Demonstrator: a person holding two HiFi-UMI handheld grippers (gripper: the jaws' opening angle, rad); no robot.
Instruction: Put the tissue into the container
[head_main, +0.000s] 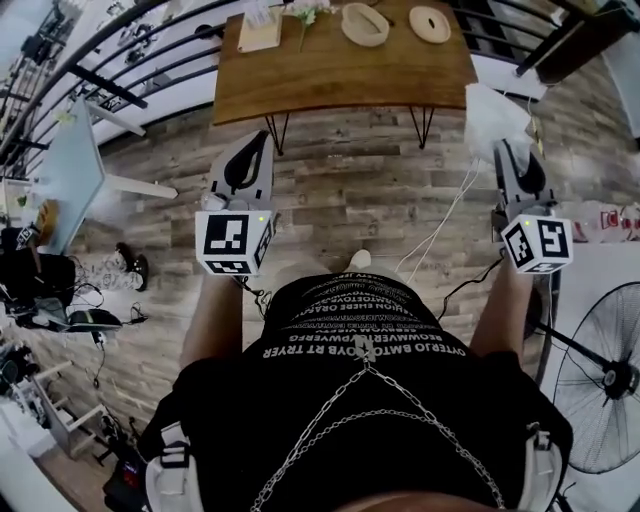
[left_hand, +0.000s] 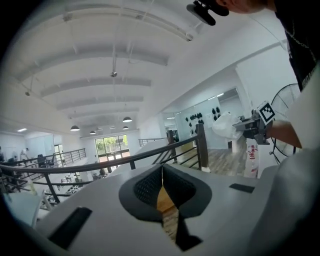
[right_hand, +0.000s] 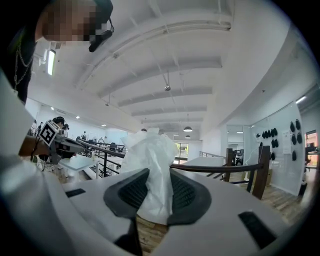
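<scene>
My right gripper (head_main: 510, 152) is shut on a crumpled white tissue (head_main: 493, 115), held in the air over the wooden floor to the right of the table. In the right gripper view the tissue (right_hand: 150, 160) stands up between the dark ribbed pads (right_hand: 187, 192). My left gripper (head_main: 256, 142) hangs level with it on the left, shut with nothing in it; its jaws (left_hand: 161, 172) meet edge to edge. On the wooden table (head_main: 330, 70) ahead stand a round woven container (head_main: 365, 24) and a flat round lid (head_main: 430, 23).
A black railing (head_main: 120, 60) runs along the far left. A pale blue table (head_main: 75, 165) stands at the left, a floor fan (head_main: 608, 380) at the lower right. A white cable (head_main: 440, 225) lies on the floor. A box (head_main: 260, 30) sits on the table's left end.
</scene>
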